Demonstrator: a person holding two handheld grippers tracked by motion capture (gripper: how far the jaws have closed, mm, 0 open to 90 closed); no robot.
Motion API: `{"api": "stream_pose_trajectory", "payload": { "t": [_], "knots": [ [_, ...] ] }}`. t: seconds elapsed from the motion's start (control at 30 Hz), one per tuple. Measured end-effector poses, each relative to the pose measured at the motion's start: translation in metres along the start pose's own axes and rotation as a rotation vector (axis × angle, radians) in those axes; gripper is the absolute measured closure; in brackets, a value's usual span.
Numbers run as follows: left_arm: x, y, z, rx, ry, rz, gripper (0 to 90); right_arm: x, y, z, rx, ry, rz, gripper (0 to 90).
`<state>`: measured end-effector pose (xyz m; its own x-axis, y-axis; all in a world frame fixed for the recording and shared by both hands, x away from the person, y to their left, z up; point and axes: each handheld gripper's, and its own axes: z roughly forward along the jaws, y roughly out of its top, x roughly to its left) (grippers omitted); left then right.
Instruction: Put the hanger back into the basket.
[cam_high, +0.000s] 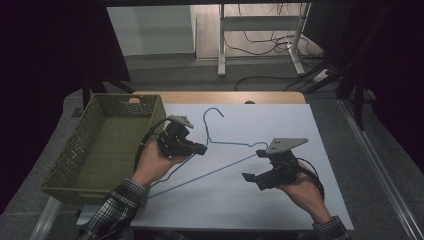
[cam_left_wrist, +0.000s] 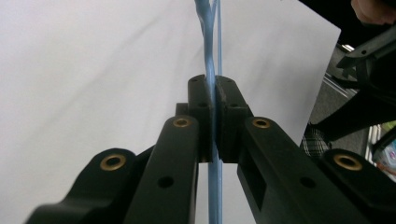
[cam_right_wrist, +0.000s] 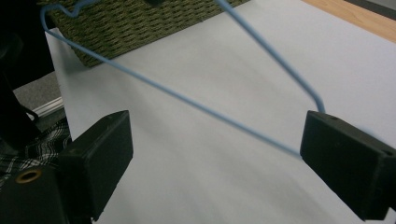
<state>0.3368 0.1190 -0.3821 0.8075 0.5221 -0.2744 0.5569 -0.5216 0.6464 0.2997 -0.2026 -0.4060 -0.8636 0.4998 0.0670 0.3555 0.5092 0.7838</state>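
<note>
White sheet (cam_high: 260, 200) covering most of a wooden tabletop (cam_high: 220, 97), dark drapes on both sides, desk legs and loose cables on the floor beyond the far edge.

Blue wire hanger (cam_high: 227, 143) lying out over the sheet near its middle, hook end pointing at the far edge, long bar running down toward the near-left corner.

Left gripper (cam_high: 199, 148) pinching the hanger: jaws pressed tight on the blue wire (cam_left_wrist: 212, 93), wire passing straight up between the pads in the left gripper view. Left hand (cam_high: 155, 162) sitting just right of the basket.

Right gripper (cam_high: 252, 178) standing spread wide, clamping nothing. Pads (cam_right_wrist: 348, 161) well apart in the right gripper view; hanger corner (cam_right_wrist: 317, 103) sitting just above the right-hand pad, lower bar crossing the gap between the pads. Contact between wire and that pad: cannot tell.

Green woven basket (cam_high: 85, 150) sitting at the left edge, partly off the sheet, just beside the left wrist and close to the hanger's near-left end. Plaid sleeves (cam_high: 116, 207) coming in from the bottom.
</note>
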Motion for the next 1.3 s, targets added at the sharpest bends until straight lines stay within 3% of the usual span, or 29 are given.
{"api": "stream_pose_trajectory", "payload": {
  "t": [0.1, 0.23, 0.33, 0.67, 0.9, 1.3],
  "knots": [
    [0.001, 0.005, -0.015, -0.024, 0.042, -0.009, 87.1, -0.001, -0.003, -0.007, -0.009, -0.009, 0.013, 9.0],
    [0.003, 0.007, -0.028, -0.037, 0.066, -0.019, 87.2, -0.004, -0.007, -0.013, -0.018, -0.02, 0.024, 9.0],
    [0.007, 0.009, -0.049, -0.054, 0.106, -0.029, 87.2, -0.007, -0.012, -0.018, -0.023, -0.027, 0.047, 9.0],
    [0.03, -0.003, -0.095, -0.101, 0.217, -0.073, 87.2, -0.011, -0.027, -0.019, -0.008, -0.054, 0.09, 4.4],
    [0.059, -0.031, -0.128, -0.134, 0.295, -0.119, 87.2, -0.013, -0.035, -0.019, -0.013, -0.054, 0.112, 2.6],
    [0.097, -0.079, -0.166, -0.179, 0.414, -0.204, 87.2, -0.019, -0.056, -0.02, -0.002, -0.081, 0.164, 0.9]
  ]
}}
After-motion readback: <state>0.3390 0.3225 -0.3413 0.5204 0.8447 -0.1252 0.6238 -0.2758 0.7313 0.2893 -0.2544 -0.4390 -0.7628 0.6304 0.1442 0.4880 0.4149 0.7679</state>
